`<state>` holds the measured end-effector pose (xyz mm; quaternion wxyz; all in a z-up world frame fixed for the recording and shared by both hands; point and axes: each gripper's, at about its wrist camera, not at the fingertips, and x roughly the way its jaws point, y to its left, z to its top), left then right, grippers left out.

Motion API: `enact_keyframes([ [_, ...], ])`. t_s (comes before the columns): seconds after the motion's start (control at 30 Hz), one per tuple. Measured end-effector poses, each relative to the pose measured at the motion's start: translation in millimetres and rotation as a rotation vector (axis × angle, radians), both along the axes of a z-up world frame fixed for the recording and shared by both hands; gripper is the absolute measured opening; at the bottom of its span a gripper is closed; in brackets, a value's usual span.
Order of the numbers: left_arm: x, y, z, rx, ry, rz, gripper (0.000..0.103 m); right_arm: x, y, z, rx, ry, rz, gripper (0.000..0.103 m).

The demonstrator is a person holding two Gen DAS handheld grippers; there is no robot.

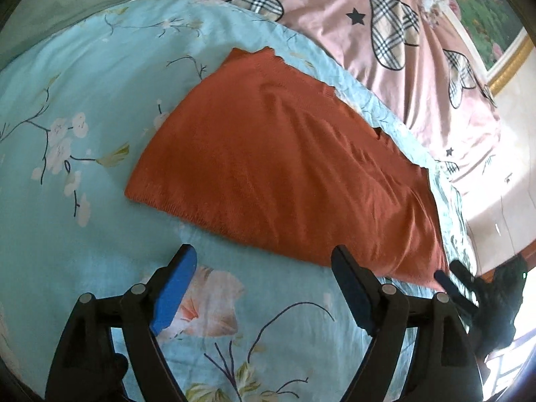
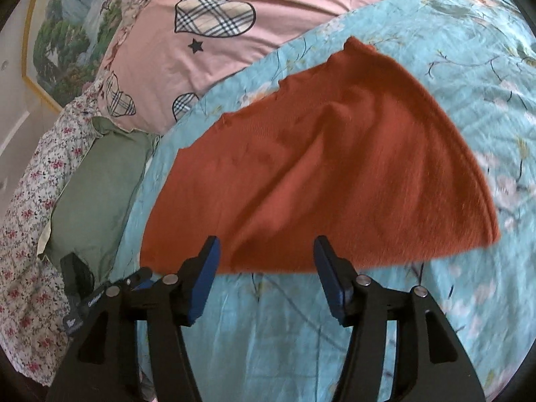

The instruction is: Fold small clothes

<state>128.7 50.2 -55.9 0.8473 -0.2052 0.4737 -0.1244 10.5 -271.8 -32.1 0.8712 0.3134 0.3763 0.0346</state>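
The orange garment (image 2: 321,167) is spread just ahead of both grippers, long axis crosswise. The right gripper (image 2: 266,268), released, is nearer its hem; the left gripper (image 1: 263,281) is likewise released.

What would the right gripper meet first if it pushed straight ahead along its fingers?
Most likely the near edge of the orange garment, which lies flat on the blue floral sheet just past the open right gripper. Nothing else shows between them, though its height above the sheet is unclear.
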Motion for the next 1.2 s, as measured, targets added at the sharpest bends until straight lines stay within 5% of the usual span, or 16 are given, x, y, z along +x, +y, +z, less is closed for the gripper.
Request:
enact_keyframes([
  [0.2, 29.8, 7.5, -9.1, -0.054, 0.003, 0.076, 0.1, -0.4, 2.0, -2.6, 0.012, 0.015, 0.011, 0.059],
  [0.33, 52.8, 13.8, -11.3, -0.048, -0.023, 0.14, 0.099, 3.9, 0.7, 2.5, 0.007, 0.001, 0.015, 0.059],
  [0.43, 65.0, 14.6, -9.1, 0.007, -0.046, 0.174, 0.083, 11.0, -0.8, 3.4, 0.0, -0.002, 0.021, 0.059],
  [0.5, 73.7, 15.8, -9.8, 0.042, -0.048, 0.188, 0.049, 18.2, -4.2, 2.3, -0.005, 0.0, 0.025, 0.059],
  [0.53, 78.5, 17.4, -10.4, 0.045, -0.048, 0.19, 0.043, 22.7, -7.0, 1.8, -0.009, -0.002, 0.027, 0.059],
  [0.6, 82.7, 17.3, -6.5, 0.035, -0.066, 0.173, 0.015, 31.3, -14.4, 2.0, -0.015, -0.002, 0.026, 0.059],
  [0.67, 82.1, 9.2, 4.7, 0.072, -0.094, 0.153, 0.013, 38.7, -23.6, 4.0, -0.007, -0.009, 0.022, 0.059],
  [0.97, 63.5, -116.0, 77.3, 0.136, -0.324, -0.206, 0.01, 65.9, -69.7, 19.1, 0.113, -0.036, 0.054, 0.059],
  [1.2, 46.7, -225.1, 22.3, 0.297, -0.291, -0.451, 0.011, 97.6, -81.7, -0.6, 0.225, 0.056, 0.112, 0.062],
])
